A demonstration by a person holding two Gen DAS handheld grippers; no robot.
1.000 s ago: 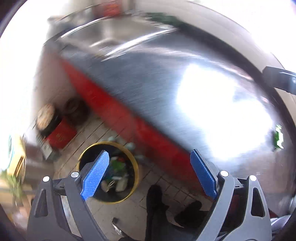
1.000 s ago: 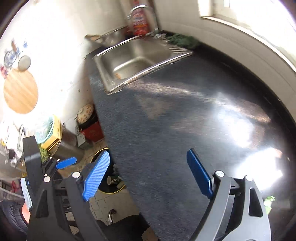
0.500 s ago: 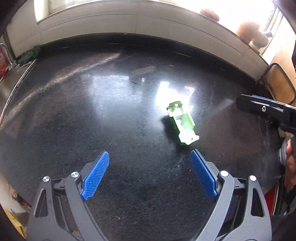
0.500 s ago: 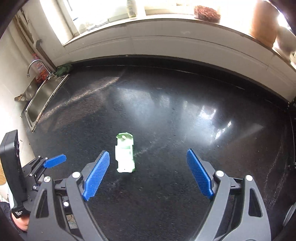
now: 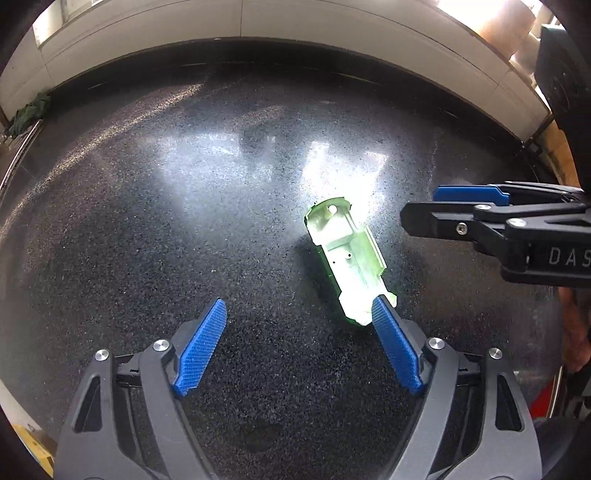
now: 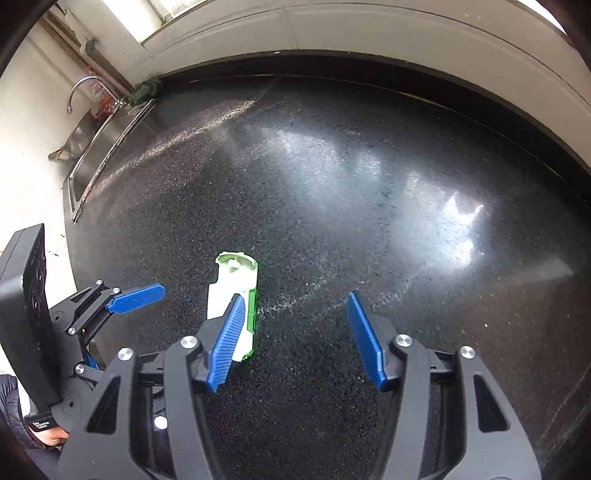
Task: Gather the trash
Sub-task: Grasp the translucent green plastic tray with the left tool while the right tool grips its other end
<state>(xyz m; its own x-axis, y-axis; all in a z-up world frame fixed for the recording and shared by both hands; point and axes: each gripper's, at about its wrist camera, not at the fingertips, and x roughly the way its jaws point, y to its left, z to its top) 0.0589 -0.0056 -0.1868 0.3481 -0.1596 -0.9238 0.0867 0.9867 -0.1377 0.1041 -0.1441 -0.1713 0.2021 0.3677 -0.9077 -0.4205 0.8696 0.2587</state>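
A flattened green and white plastic piece of trash (image 5: 347,254) lies on the black speckled counter (image 5: 184,229). My left gripper (image 5: 299,314) is open and empty just above the counter; its right fingertip overlaps the near end of the trash. In the right wrist view the same trash (image 6: 233,295) lies ahead, partly behind my left pad. My right gripper (image 6: 295,306) is open and empty over the counter, and it also shows in the left wrist view (image 5: 424,210) to the right of the trash.
A steel sink (image 6: 96,147) with a tap (image 6: 83,88) sits at the counter's far left. A dark green cloth (image 6: 146,90) lies by the sink. A white tiled ledge (image 5: 295,33) runs along the back of the counter.
Both grippers have swung from the floor bin and sink side to face the counter, then moved closer to the green trash. Both stay open.
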